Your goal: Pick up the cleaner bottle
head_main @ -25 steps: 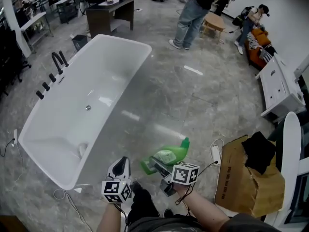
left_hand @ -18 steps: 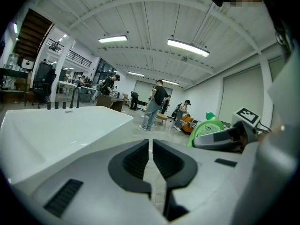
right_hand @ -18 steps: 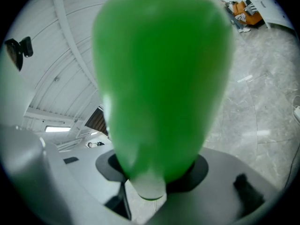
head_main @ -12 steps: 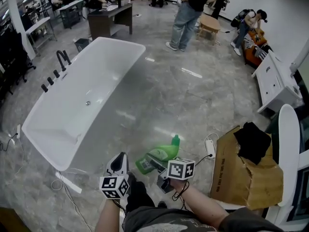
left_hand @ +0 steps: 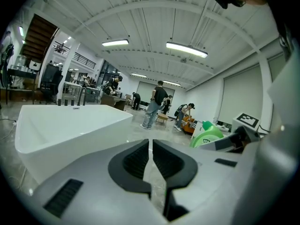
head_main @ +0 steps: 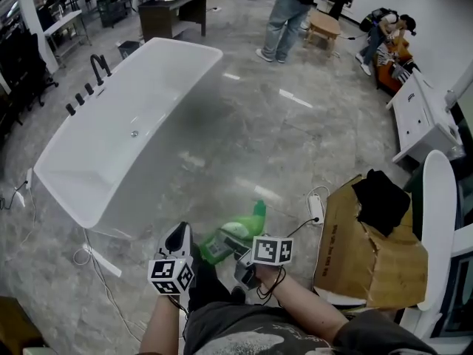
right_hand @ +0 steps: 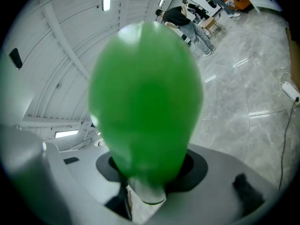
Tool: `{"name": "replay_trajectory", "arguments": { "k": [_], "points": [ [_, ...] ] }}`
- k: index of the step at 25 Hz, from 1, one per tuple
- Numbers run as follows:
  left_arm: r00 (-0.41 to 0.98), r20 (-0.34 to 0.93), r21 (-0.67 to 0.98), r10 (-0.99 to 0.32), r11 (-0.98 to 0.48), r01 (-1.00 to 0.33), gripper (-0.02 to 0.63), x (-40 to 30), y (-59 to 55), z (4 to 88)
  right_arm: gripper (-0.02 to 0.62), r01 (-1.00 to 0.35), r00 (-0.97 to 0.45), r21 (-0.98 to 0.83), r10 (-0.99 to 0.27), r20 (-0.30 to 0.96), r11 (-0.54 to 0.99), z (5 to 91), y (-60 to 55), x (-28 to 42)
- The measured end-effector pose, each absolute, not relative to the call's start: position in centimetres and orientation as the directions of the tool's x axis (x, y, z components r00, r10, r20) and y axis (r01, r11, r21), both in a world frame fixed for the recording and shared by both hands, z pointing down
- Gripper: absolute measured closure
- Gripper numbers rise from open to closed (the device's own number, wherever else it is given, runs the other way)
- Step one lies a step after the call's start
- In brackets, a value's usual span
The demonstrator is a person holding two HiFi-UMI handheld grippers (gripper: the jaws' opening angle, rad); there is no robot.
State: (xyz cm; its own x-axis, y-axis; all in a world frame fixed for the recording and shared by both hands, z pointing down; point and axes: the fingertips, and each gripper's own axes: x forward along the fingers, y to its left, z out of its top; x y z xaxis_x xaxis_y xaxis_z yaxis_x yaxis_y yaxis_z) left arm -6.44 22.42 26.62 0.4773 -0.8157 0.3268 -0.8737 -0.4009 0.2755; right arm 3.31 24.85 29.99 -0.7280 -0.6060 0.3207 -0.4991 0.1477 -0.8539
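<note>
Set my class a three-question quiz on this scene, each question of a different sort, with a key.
1. True or false: the right gripper holds the green bottle.
2. What lies on the cardboard box? A) a black cloth B) a red towel C) a white cup
3. Fill in: on the left gripper, the fingers are ____, with nothing between them.

Key: 1 true; 2 A; 3 together.
</note>
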Motion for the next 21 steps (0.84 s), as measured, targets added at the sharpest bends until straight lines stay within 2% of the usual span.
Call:
{"name": "replay_trajectory", "arguments": {
  "k": [21],
  "points": [
    [0.473, 0.332, 0.254, -0.816, -0.405, -0.878, 0.571, -3.5, 30.7, 27.3, 0.397, -0.447, -0.708, -0.888, -0.649, 0.278, 0.107, 30.8, 30.4, 8.3]
  ]
}}
